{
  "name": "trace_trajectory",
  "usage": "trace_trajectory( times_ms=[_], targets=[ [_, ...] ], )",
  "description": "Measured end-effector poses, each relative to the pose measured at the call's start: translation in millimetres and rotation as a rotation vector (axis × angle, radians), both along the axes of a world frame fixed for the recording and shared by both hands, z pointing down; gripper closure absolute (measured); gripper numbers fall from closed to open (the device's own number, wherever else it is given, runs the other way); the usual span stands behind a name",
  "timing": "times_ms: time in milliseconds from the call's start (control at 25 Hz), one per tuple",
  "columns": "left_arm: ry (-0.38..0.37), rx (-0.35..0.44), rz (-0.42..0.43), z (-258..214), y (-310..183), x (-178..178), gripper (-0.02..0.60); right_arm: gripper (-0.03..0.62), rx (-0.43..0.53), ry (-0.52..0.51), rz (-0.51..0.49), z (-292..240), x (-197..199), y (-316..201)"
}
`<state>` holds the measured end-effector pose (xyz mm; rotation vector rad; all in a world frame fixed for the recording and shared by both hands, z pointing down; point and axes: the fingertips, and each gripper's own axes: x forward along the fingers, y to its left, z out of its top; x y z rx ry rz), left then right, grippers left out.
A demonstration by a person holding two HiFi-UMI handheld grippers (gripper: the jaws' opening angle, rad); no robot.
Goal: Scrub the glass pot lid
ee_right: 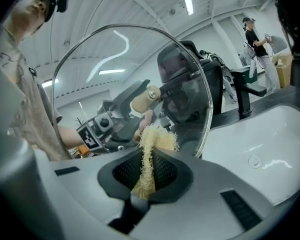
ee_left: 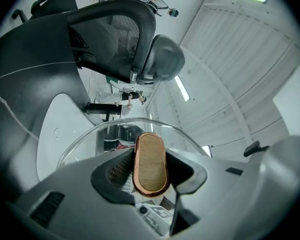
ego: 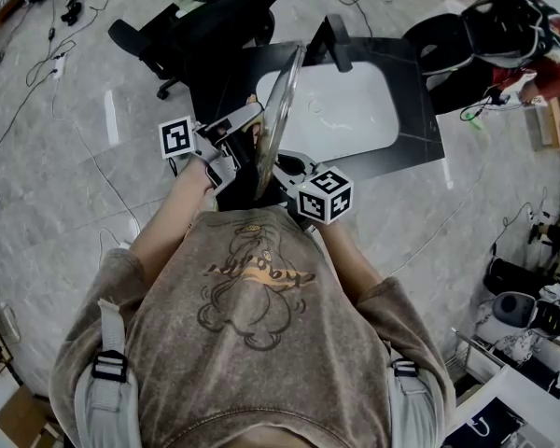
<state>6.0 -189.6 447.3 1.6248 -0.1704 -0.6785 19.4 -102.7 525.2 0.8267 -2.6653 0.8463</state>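
The glass pot lid [ego: 282, 101] stands on edge over the sink, seen edge-on in the head view. My left gripper [ego: 245, 131] is shut on its oblong wooden knob [ee_left: 150, 163], with the lid's clear rim [ee_left: 140, 125] arching just behind. My right gripper [ee_right: 149, 165] is shut on a yellow fibrous scrubber [ee_right: 151, 149] on the other side of the lid [ee_right: 135, 79]. The scrubber's frayed top lies right at the glass; I cannot tell whether it touches. Through the glass I see the knob [ee_right: 146, 98] and the left gripper. The right gripper [ego: 285, 168] sits low beside the lid.
A white sink basin [ego: 355, 110] is set in a black counter [ego: 420, 129], with a black faucet [ee_right: 242, 94] at its back. A black office chair [ego: 205, 17] stands beyond the counter. Cables and bags lie on the floor around. A person [ee_right: 257, 39] stands in the background.
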Motion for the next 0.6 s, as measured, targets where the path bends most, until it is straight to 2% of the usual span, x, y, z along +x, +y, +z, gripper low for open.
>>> trace_trajectory(
  times_ms=[280,600],
  targets=[
    [-0.006,-0.005,-0.007,1,3,-1,0.403,0.554,0.029,-0.079,-0.039,-42,-8,17],
    [0.007,-0.021,-0.011,1,10,0,0.403,0.554,0.070,-0.154,-0.022,-90,-9,21]
  ],
)
